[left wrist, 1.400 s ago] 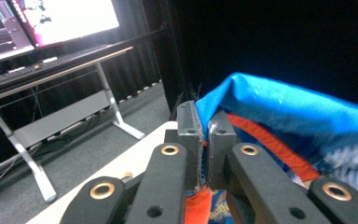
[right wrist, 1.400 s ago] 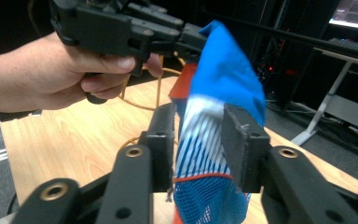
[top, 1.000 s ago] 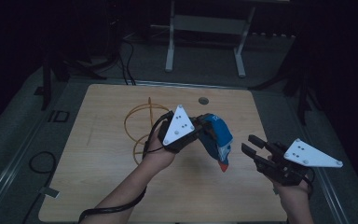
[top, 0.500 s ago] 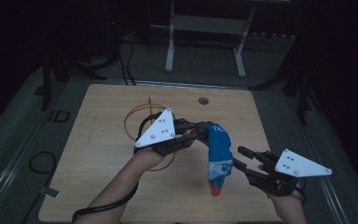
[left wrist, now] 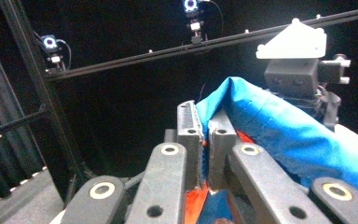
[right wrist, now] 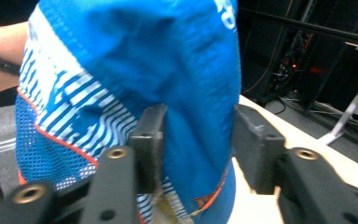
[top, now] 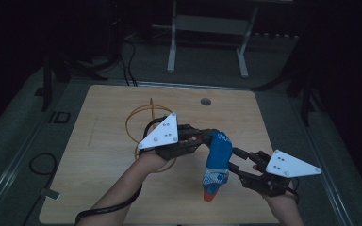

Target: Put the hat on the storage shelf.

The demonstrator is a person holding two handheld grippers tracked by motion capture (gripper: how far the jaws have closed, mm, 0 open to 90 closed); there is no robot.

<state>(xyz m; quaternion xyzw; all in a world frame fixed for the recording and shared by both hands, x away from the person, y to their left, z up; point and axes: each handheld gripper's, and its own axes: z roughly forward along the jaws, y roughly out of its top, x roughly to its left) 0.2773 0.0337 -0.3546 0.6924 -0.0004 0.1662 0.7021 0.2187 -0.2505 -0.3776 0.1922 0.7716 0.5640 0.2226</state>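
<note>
My left gripper pinches the blue sock's cuff above the table, my right gripper's parted jaws straddling this light, limp knit, best gripped mid-leg

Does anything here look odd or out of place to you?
Only one thing: a blue sock hangs in mid-air above the table, pinched at its top edge by the left gripper. The right gripper has its open jaws around the sock's side.
</note>
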